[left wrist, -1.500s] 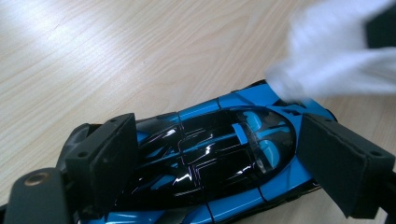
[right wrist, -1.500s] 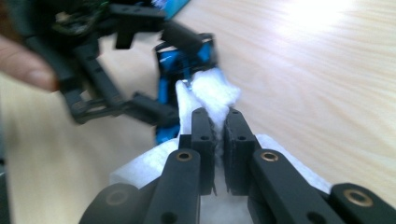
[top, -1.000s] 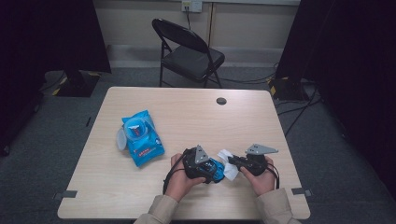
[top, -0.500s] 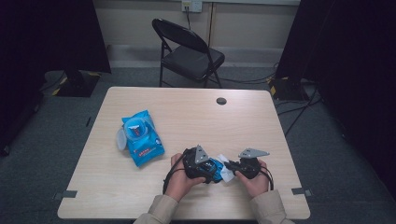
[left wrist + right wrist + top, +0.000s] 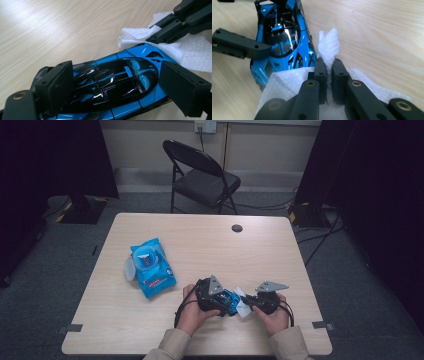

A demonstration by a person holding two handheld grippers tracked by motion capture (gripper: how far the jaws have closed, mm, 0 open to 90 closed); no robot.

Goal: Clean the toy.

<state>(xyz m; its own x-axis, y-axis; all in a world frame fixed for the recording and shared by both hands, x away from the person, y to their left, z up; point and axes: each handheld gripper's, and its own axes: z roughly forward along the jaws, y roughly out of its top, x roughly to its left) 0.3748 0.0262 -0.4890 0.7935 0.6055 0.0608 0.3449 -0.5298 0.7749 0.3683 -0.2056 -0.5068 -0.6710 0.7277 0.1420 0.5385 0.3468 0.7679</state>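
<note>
Right gripper (image 5: 248, 303) has shifted leftward to the blue toy car (image 5: 228, 302), fingers clamped on a white wipe (image 5: 328, 50) touching the car's end, while left gripper (image 5: 117, 87) fingers clamp the car's sides on the table (image 5: 200, 240).

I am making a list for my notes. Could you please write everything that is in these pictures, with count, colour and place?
toy car: 1, blue and black, near table edge, between left tool's pads
wipe: 1, white, pinched by right tool, touching the car
wipes pack: 1, blue, table's left part
table: 1, light wood
folding chair: 1, black, behind table
left tool: 1, black, shut on the car
right tool: 1, black, shut on the wipe
</note>
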